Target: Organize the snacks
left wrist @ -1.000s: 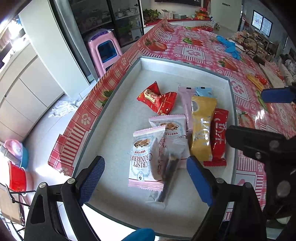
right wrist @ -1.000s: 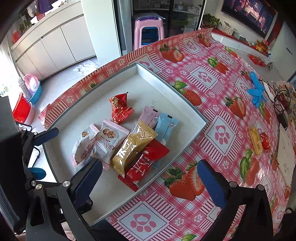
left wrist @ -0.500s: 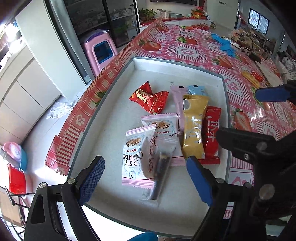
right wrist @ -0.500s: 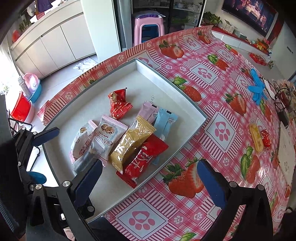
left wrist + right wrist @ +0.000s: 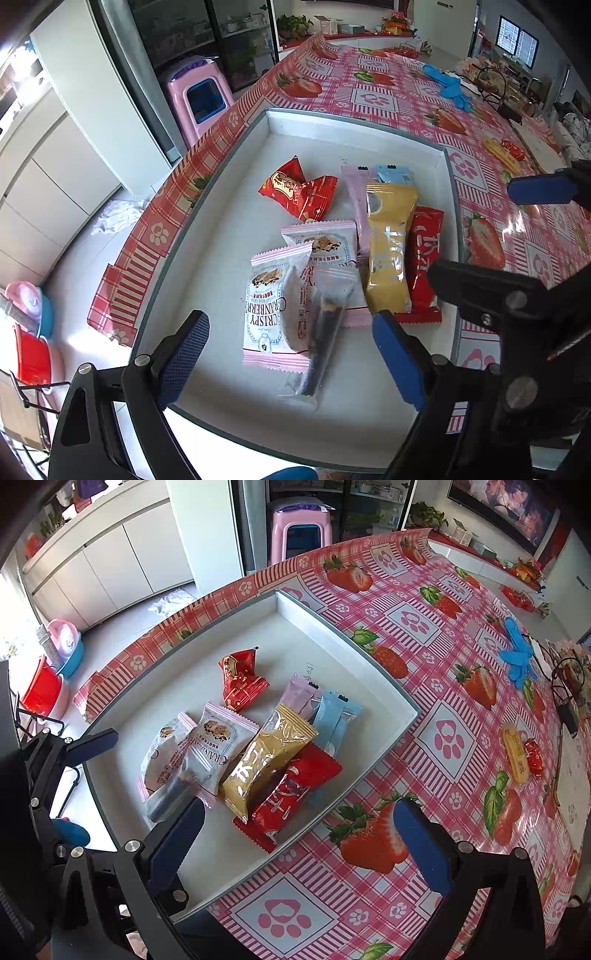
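A white tray (image 5: pixel 354 125) (image 5: pixel 343 646) on the strawberry tablecloth holds several snack packets. Among them are a red packet (image 5: pixel 295 192) (image 5: pixel 240 681), a gold bar (image 5: pixel 389 247) (image 5: pixel 266 760), a red bar (image 5: pixel 424 258) (image 5: pixel 291 794), pink-edged cranberry packets (image 5: pixel 269 306) (image 5: pixel 218 746) and a clear packet with a dark stick (image 5: pixel 325 339). My left gripper (image 5: pixel 291 354) (image 5: pixel 81 786) hovers open over the tray's near end, above the clear packet. My right gripper (image 5: pixel 299 845) hangs open over the tray's near right edge, holding nothing. A yellow bar (image 5: pixel 515 755) and a red candy (image 5: pixel 533 762) lie outside on the table.
Blue gloves (image 5: pixel 517 653) and dark cables (image 5: pixel 565 686) lie farther along the table. The table edge runs just left of the tray, above the floor. A pink stool (image 5: pixel 195 96), a red basin (image 5: pixel 40 690) and white cabinets stand beyond it.
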### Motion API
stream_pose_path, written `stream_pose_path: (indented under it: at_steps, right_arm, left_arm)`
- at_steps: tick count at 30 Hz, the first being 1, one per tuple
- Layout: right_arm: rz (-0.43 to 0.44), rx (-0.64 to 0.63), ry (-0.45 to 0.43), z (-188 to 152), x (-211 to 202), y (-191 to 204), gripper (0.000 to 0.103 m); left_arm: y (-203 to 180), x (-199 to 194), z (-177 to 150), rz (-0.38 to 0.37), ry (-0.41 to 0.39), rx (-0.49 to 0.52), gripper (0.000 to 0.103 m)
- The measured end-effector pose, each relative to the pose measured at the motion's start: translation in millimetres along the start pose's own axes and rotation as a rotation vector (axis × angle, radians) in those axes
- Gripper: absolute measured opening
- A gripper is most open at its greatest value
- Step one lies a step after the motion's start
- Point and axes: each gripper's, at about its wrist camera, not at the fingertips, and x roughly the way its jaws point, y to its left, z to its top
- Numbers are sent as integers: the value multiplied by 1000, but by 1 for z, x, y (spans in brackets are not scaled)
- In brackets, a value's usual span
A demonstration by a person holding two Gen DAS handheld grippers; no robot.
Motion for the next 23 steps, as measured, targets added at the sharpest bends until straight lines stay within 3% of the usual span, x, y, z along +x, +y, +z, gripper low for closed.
stream_pose_path:
  at_steps: [23]
  right_arm:
    - [8,-3,13,-2,3,0,103]
  left_arm:
    - [-2,1,-2,-4,-12,17,92]
